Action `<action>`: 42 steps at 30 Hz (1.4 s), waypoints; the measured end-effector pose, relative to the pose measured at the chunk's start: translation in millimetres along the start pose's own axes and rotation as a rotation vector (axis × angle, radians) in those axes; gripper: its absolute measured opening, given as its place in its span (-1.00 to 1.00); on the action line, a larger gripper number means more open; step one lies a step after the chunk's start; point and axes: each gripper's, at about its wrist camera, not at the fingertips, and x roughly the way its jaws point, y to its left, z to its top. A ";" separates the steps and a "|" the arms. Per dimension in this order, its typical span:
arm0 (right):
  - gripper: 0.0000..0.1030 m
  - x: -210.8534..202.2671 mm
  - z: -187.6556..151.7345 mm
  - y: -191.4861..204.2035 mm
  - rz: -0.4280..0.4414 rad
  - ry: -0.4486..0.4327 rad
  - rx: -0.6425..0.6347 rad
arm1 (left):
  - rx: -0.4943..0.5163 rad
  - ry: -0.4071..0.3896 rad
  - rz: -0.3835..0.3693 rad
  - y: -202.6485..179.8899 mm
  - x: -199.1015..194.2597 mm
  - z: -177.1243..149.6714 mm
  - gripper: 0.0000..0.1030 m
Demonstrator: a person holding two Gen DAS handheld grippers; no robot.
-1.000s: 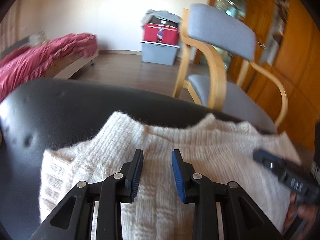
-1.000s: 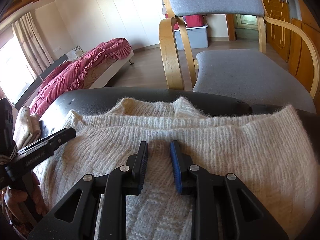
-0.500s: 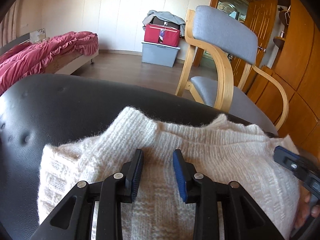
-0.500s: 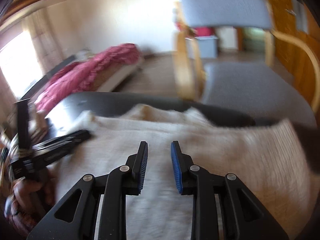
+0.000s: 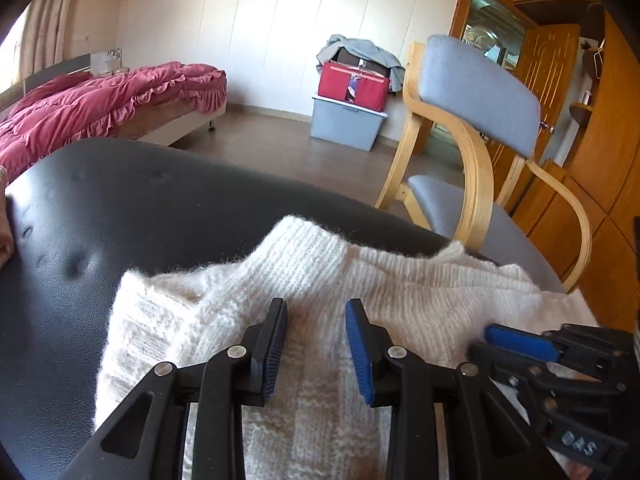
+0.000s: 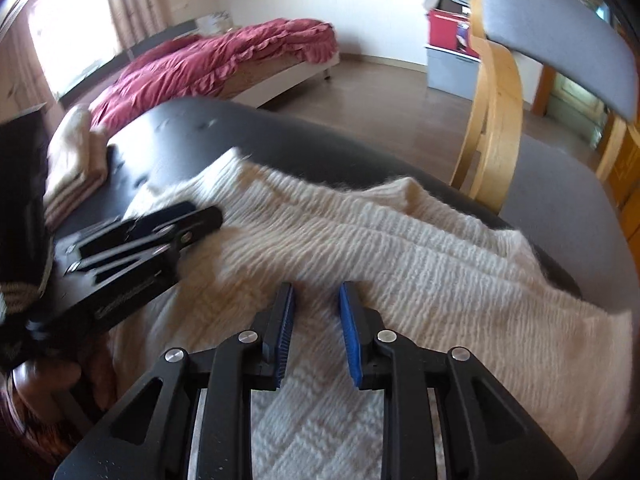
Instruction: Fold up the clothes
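Left gripper (image 5: 316,344) fingers are parted, empty, above the cream sweater (image 5: 400,280). Right gripper (image 6: 316,328) likewise gapes, holding nothing.

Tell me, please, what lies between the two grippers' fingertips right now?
Only cream knit of the sweater lies between the left gripper and the right gripper; the left wrist view shows it.

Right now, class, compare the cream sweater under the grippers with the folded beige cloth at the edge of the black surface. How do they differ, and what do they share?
The sweater is spread wide across the black surface; the beige cloth is a compact folded stack. The sweater is off-white with chunky ribbed knit; the cloth is tanner and looks smoother. The sweater lies under both open grippers; the cloth sits off to the side, untouched. Both rest on the same surface.
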 end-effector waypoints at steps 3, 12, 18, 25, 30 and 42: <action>-0.55 5.2 5.7 -4.4 0.007 0.002 0.044 | -0.011 0.002 -0.011 3.3 -0.2 -1.3 -0.39; -0.56 18.2 26.6 -1.6 -0.033 0.051 0.036 | -0.020 -0.004 -0.019 4.3 -2.3 -1.9 -0.39; -0.50 28.9 30.6 8.2 -0.098 0.049 -0.033 | -0.020 -0.001 -0.006 3.0 -1.7 -1.9 -0.39; -0.84 27.9 29.0 18.1 -0.188 -0.013 -0.075 | -0.063 -0.021 -0.020 11.1 -6.2 0.8 -0.39; -1.00 20.5 34.7 5.9 -0.188 -0.072 0.010 | -0.062 -0.017 -0.016 10.7 -5.5 1.7 -0.39; 0.05 28.7 41.7 14.2 0.024 0.046 -0.067 | -0.101 -0.012 -0.010 17.7 -3.7 2.9 -0.45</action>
